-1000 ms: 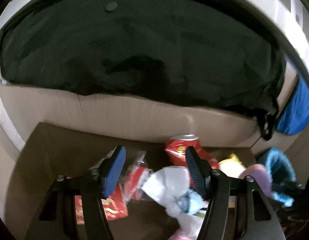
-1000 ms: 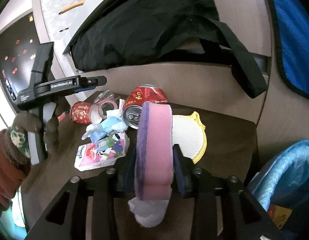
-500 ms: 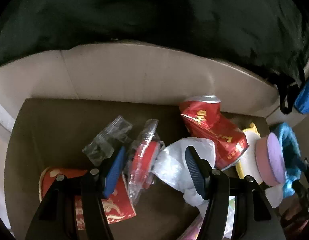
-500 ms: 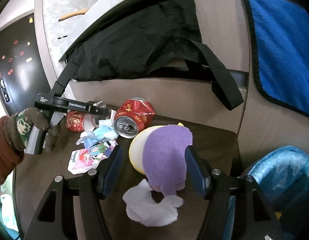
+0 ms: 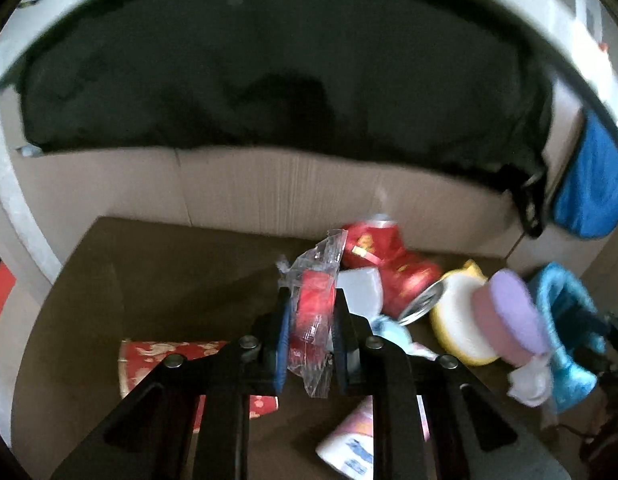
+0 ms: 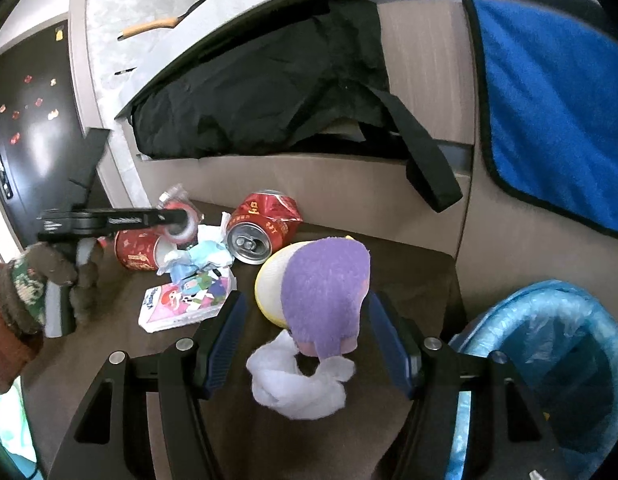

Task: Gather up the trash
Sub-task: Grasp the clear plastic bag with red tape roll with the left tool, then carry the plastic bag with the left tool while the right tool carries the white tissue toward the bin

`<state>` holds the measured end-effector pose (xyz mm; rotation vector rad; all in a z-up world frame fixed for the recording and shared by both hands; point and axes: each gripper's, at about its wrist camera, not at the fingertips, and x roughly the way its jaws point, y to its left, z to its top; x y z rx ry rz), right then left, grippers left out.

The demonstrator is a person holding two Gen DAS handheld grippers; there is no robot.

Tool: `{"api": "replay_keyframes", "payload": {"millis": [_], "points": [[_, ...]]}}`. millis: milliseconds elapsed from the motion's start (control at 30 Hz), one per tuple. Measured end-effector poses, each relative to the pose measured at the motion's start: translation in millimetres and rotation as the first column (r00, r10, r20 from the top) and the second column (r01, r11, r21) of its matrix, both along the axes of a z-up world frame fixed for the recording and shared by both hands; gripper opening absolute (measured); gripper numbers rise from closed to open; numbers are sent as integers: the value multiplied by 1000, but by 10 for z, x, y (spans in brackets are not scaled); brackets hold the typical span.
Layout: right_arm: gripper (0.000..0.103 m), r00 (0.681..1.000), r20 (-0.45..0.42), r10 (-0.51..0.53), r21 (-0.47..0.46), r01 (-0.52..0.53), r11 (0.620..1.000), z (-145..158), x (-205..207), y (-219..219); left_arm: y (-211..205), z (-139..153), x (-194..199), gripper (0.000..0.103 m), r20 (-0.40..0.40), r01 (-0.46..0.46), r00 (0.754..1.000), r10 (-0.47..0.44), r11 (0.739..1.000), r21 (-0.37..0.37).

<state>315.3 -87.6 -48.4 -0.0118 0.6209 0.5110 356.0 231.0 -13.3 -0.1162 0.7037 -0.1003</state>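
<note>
My left gripper is shut on a red roll in clear plastic wrap, held clear of the pile; the right wrist view shows the same roll in its tips. My right gripper is open, its pads standing apart on either side of a purple-and-pink sponge that rests on the brown table. A white wad lies below the sponge. Behind lie a crushed red can, a yellow-rimmed round pad, a red paper cup, crumpled tissue and a cartoon tissue pack.
A bin with a blue liner stands off the table's right edge. A black bag lies on the ledge behind the table and a blue towel hangs at the right. A gloved hand holds the left gripper.
The left gripper moved into the pile, closed on the wrapped red roll and drew back with it. The right gripper opened off the purple sponge and pulled back slightly.
</note>
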Motion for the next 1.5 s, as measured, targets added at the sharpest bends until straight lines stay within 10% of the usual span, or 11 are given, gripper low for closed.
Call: {"api": "replay_keyframes", "payload": {"millis": [300, 667, 767, 800, 1300, 1500], "points": [[64, 999, -15, 32, -83, -33, 996, -35, -277, -70, -96, 422, -731, 19, 134, -27, 990, 48, 988, -153], [66, 993, -99, 59, -223, -80, 972, -401, -243, 243, -294, -59, -1238, 19, 78, -43, 995, 65, 963, -267], [40, 989, -139, 56, -228, -87, 970, -486, -154, 283, -334, -105, -1336, 19, 81, -41, 995, 64, 965, -260], [27, 985, -165, 56, -219, -92, 971, -495, -128, 283, -343, -101, -1362, 19, 87, -42, 994, 66, 967, -252], [25, 813, -388, 433, 136, -414, 900, -367, -795, 487, -360, -98, -1589, 19, 83, -37, 995, 61, 965, -258], [25, 896, -265, 356, 38, -359, 933, -120, -1076, 348, -506, 55, -1793, 19, 127, -23, 990, 54, 973, -230]]}}
